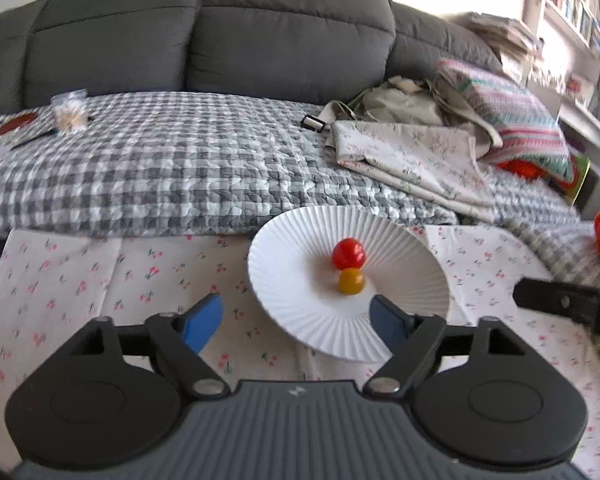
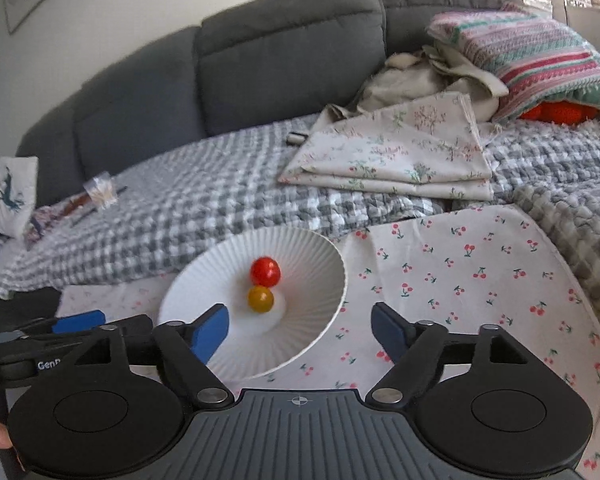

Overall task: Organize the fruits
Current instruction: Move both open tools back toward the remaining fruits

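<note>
2 fruits [image 1: 348, 266] in plate [image 1: 296, 240] — jaws empty

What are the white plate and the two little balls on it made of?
Plate: probably ceramic, maybe pressed paper. It is matte white with fine ridges fanning out to the rim.
Red ball and yellow ball: smooth and shiny, each with a bright glint. They could be cherry tomatoes or plastic toy fruit; the pictures cannot say which.

surface: cherry-print cloth [image 2: 460, 264] over a table | on it: white ribbed plate [image 2: 308, 332] | behind: grey checked blanket [image 1: 172, 168] bearing folded floral fabric [image 2: 396, 160]
</note>
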Action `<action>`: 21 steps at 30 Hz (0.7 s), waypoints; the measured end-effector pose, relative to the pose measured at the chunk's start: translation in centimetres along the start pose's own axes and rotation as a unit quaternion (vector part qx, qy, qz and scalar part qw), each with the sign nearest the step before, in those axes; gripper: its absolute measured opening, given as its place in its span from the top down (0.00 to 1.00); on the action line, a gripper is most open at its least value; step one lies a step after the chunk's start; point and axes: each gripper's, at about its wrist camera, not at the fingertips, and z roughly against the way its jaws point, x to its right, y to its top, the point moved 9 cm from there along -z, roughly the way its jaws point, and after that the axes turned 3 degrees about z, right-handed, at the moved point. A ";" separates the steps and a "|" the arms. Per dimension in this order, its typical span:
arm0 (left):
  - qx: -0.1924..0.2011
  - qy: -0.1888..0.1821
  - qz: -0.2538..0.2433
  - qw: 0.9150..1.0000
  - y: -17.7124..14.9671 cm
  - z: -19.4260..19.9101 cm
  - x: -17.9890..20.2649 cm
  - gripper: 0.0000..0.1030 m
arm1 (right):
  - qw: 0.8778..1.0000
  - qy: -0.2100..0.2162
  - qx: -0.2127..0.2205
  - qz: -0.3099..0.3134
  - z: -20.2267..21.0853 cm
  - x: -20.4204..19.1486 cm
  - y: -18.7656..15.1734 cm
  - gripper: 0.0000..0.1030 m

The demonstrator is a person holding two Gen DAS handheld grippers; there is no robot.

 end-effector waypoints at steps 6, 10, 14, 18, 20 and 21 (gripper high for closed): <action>0.021 -0.008 0.050 0.999 -1.1 4.3 -1.3 0.01 | 0.999 0.012 0.024 0.021 4.3 -2.3 -0.9 0.06; -0.001 0.001 0.079 0.997 -2.4 6.0 -2.3 0.01 | 0.999 0.026 0.033 0.014 6.9 -3.2 -2.0 0.01; -0.010 0.022 0.076 0.997 -3.7 7.2 -2.9 0.01 | 0.999 0.034 0.032 0.021 8.8 -4.1 -3.6 0.00; -0.005 0.037 0.068 0.997 -4.7 8.4 -3.3 0.01 | 0.998 0.048 0.027 0.033 10.0 -5.4 -5.0 0.00; -0.006 0.029 0.070 0.997 -5.0 8.9 -3.3 0.01 | 0.997 0.056 0.026 0.041 10.4 -6.2 -5.6 0.00; -0.007 0.020 0.070 0.997 -5.2 9.1 -3.3 0.01 | 0.997 0.060 0.026 0.046 10.5 -6.6 -5.7 0.00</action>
